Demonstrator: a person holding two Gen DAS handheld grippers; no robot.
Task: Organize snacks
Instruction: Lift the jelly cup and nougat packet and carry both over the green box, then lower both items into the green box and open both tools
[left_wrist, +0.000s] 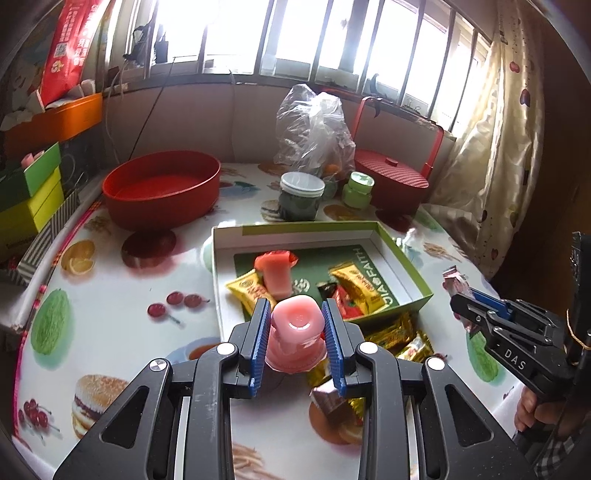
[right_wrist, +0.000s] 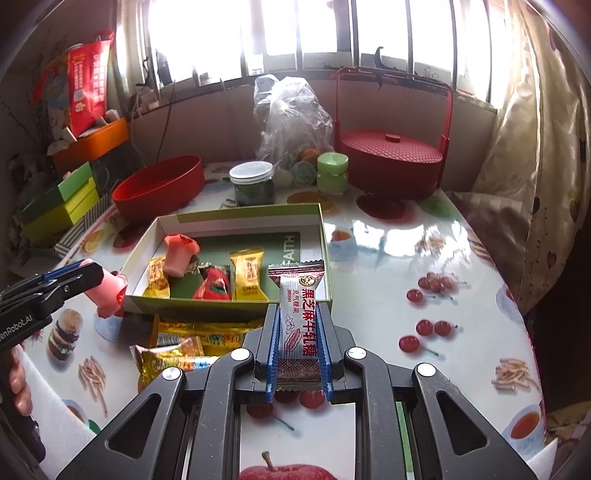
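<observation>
The left gripper (left_wrist: 295, 314) is clamped on a pink jelly cup (left_wrist: 295, 334), its blue pads pressing the cup's sides, held above the near edge of the green box (left_wrist: 402, 258). The right gripper (right_wrist: 298, 325) is closed on a white sesame bar (right_wrist: 298, 325) (red print down its wrapper), the bar standing upright between the pads, its top end over the box's near right corner.

The box sits open on the table (right_wrist: 424, 240). Inside lie a second jelly cup (right_wrist: 179, 254) tipped on its side, two yellow candies (right_wrist: 249, 273) and a red one (right_wrist: 216, 284). In front of the box, on the cloth, lies a heap of gold wrappers (right_wrist: 192, 338); how many there are is hard to tell.

Behind the box stand a jar (right_wrist: 253, 182) with a white lid and a small green pot (right_wrist: 332, 171). A red bowl (left_wrist: 162, 186) sits left of them, a lidded red basket (right_wrist: 391, 158) right, and a clear bag (right_wrist: 288, 118) between.
</observation>
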